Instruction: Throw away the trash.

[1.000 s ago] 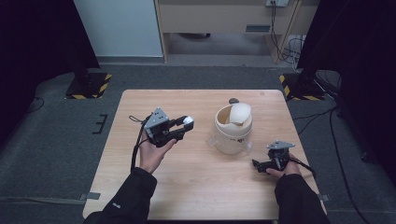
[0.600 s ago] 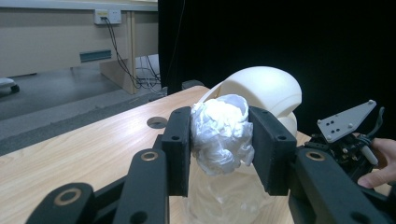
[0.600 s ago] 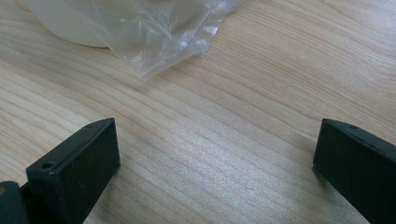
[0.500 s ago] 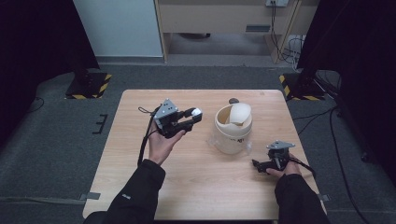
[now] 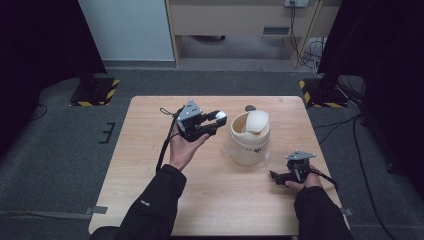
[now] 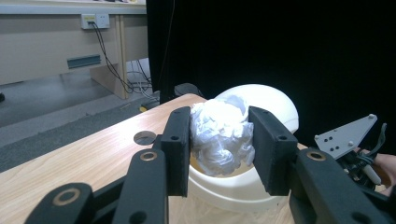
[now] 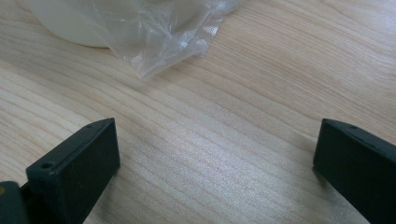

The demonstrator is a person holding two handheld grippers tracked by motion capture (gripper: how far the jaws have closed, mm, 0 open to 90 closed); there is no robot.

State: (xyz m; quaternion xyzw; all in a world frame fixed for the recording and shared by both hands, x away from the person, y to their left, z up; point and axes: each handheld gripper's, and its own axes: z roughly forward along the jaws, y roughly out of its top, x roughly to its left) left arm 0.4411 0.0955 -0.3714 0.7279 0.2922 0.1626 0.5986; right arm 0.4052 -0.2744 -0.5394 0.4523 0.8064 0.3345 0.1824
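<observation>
Currently the left gripper (image 5: 216, 121) is held above the wooden table (image 5: 150, 165), jaws clamped on a crumpled white paper ball (image 5: 220, 116) just beside the rim of the cream bin (image 5: 248, 142). From the left gripper view, the paper ball (image 6: 220, 135) sits squeezed between both black jaws, in front of and slightly above the bin's open mouth; the bin's domed lid (image 6: 261, 100) rises behind it. Clear plastic (image 7: 159, 37) lies bunched at the bin's base. Right gripper (image 5: 278, 178) rests low on the table, near the bin's right side; jaws spread wide with bare wood between them, holding nothing. A small round metal disc (image 6: 144, 137) lies on the table beyond the bin.
</observation>
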